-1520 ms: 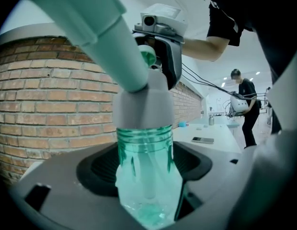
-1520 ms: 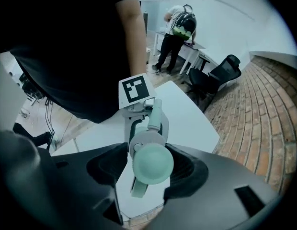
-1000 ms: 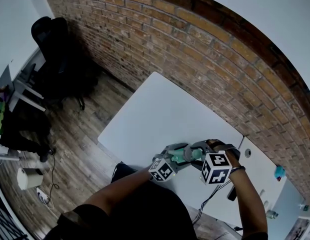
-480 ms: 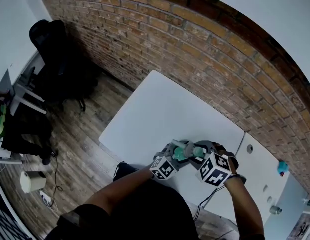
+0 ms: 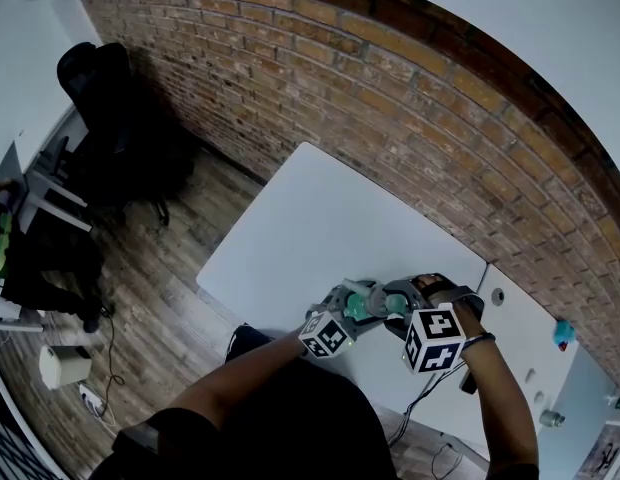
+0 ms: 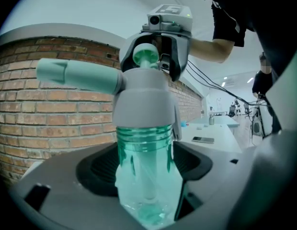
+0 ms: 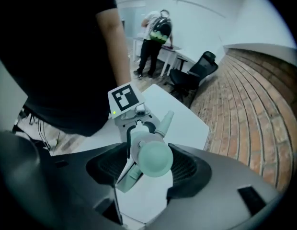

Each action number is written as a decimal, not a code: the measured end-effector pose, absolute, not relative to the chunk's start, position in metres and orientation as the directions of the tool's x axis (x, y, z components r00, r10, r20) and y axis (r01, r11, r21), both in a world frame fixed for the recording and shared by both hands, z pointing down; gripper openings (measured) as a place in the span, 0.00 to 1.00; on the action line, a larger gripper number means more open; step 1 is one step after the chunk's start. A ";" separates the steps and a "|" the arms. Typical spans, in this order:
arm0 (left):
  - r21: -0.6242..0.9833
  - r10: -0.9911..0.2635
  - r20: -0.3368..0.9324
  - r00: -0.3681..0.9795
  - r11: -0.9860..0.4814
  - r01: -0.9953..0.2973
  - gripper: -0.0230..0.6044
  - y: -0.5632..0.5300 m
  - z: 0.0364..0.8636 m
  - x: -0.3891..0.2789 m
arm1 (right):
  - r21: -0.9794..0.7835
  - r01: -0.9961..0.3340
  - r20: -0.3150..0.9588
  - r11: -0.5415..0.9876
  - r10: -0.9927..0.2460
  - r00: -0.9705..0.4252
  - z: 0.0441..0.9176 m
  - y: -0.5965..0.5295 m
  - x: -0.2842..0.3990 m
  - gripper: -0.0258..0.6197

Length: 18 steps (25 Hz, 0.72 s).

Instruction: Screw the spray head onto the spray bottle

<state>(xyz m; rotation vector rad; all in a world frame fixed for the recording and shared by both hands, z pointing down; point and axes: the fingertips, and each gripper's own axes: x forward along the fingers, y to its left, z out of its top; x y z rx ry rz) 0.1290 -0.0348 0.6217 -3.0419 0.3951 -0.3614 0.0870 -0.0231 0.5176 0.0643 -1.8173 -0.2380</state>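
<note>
A clear green spray bottle point(image 6: 146, 176) stands upright with my left gripper point(image 6: 147, 169) shut on its body. The grey spray head point(image 6: 139, 95) sits on its neck, nozzle point(image 6: 67, 73) pointing left. My right gripper point(image 7: 151, 166) hangs over it, pointing steeply down. The head's round green top point(image 7: 153, 159) is between the right jaws, which have just been opening, with a gap at the left pad. In the head view both grippers point(image 5: 352, 303) point(image 5: 395, 303) meet at the bottle point(image 5: 358, 308) above the near table edge.
The white table point(image 5: 320, 228) runs along a brick wall point(image 5: 390, 88), with a second table point(image 5: 530, 348) to its right. A phone point(image 6: 202, 139) lies on the table. A black office chair point(image 5: 100, 78) stands far left. A person point(image 7: 155, 37) stands at a distant desk.
The right gripper's marker cube has rocked slightly over the spray head and come back. The left gripper and the bottle have kept still.
</note>
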 end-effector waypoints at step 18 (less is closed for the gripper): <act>-0.084 -0.261 0.219 0.940 -0.965 -0.249 0.58 -0.034 0.623 0.129 | 0.121 0.082 0.968 0.989 -0.099 -0.230 0.532 -0.032 0.087 0.43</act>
